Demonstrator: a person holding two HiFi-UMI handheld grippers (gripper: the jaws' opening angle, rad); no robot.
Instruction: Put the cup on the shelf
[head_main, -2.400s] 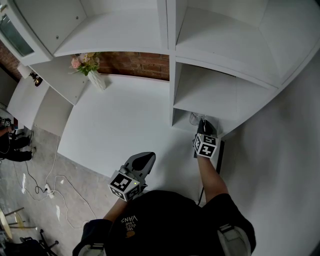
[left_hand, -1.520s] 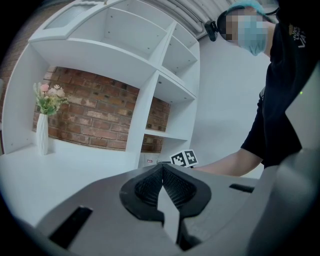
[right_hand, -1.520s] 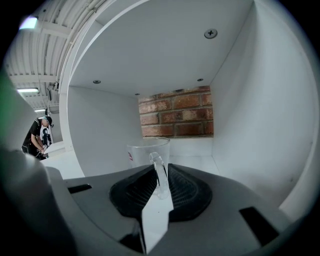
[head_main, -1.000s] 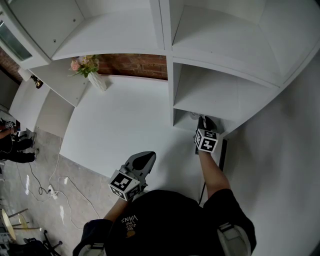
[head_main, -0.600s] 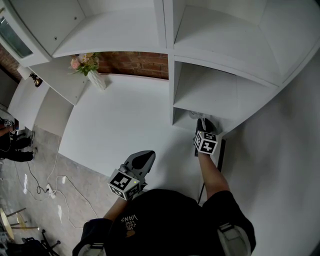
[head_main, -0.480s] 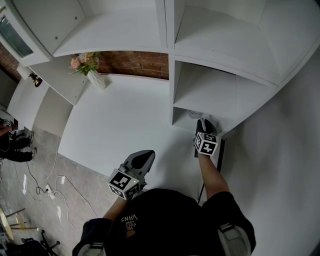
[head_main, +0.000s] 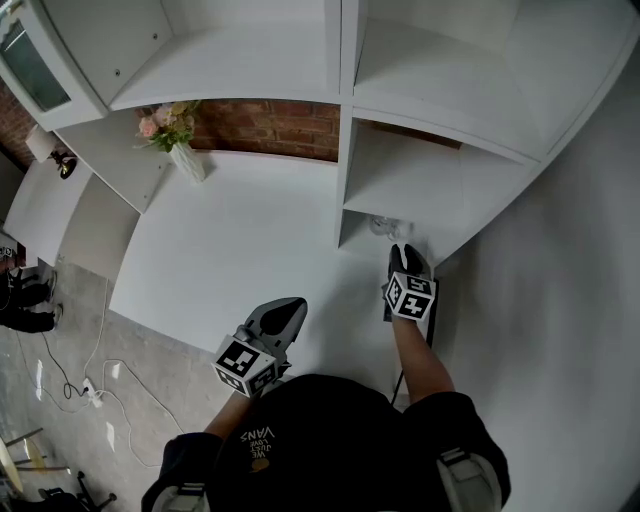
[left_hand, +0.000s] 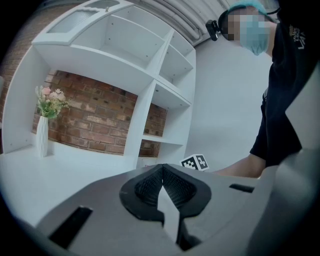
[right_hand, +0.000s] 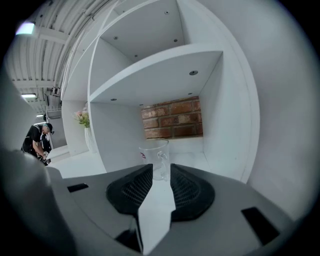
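Note:
A clear glass cup (right_hand: 155, 157) with a handle stands upright on the floor of the shelf's (right_hand: 150, 75) lowest right compartment, brick wall behind it. In the head view the cup (head_main: 380, 226) shows just under the shelf board (head_main: 400, 190). My right gripper (right_hand: 161, 170) is open just in front of the cup, whose handle faces the gap; the pads do not touch it. From above, the right gripper (head_main: 403, 254) points into that compartment. My left gripper (head_main: 283, 315) hovers over the white tabletop near the person's body, shut and empty (left_hand: 162, 167).
A white vase of flowers (head_main: 185, 150) stands at the back left of the tabletop (head_main: 240, 240). A dark strip (head_main: 432, 318) lies under the right forearm by the wall. Cables (head_main: 70, 380) trail on the floor at left. Another person (right_hand: 37, 142) stands far left.
The right gripper has drawn back a little from the compartment, and the cup stands free in front of it. The left gripper has stayed where it was.

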